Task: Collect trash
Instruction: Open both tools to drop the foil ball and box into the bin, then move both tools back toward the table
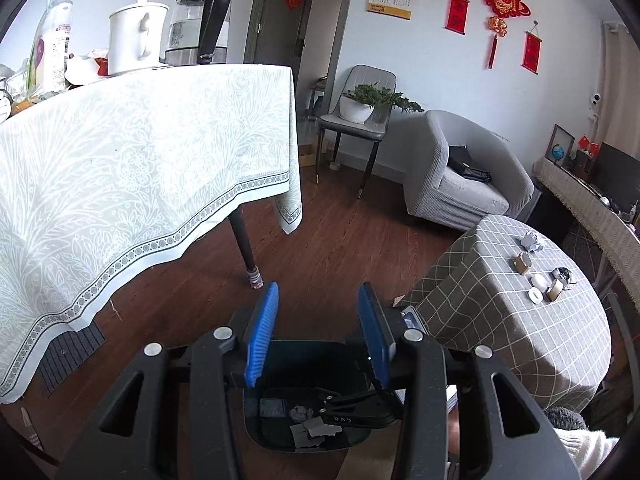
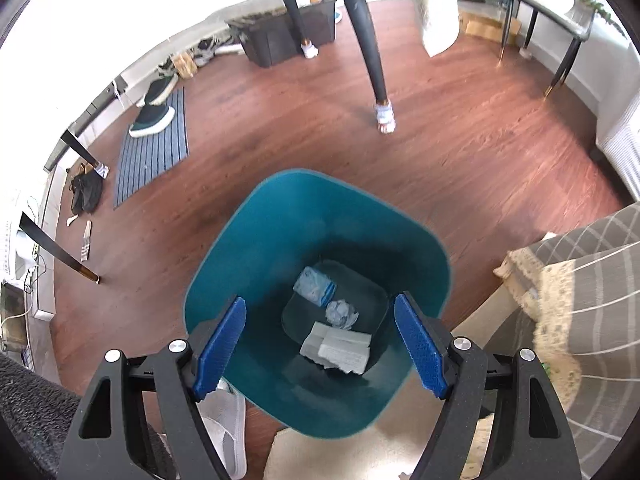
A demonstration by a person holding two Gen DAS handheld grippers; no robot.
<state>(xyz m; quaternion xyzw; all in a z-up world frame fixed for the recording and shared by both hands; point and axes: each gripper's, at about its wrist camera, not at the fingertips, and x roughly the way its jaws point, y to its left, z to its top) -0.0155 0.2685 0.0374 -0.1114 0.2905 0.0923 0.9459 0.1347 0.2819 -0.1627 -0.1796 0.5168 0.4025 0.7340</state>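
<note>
A teal trash bin (image 2: 280,240) stands on the wood floor below my right gripper (image 2: 320,348), which is open and empty right over its mouth. Inside lie a crumpled paper ball (image 2: 341,314), a folded white paper (image 2: 340,348) and a blue-white packet (image 2: 315,287). In the left wrist view my left gripper (image 1: 318,332) is open and empty above the same bin (image 1: 280,436), with the right gripper's black body over the bin. More small trash (image 1: 532,241) and little items (image 1: 538,280) sit on the round checked table (image 1: 500,320) at right.
A big table with a white patterned cloth (image 1: 120,184) holds a kettle (image 1: 200,24) and a white pot (image 1: 136,38). Its black leg (image 2: 370,52) stands beyond the bin. A grey armchair (image 1: 460,172), a chair with a plant (image 1: 360,112), a striped mat (image 2: 156,152) and shoes (image 2: 154,120) lie around.
</note>
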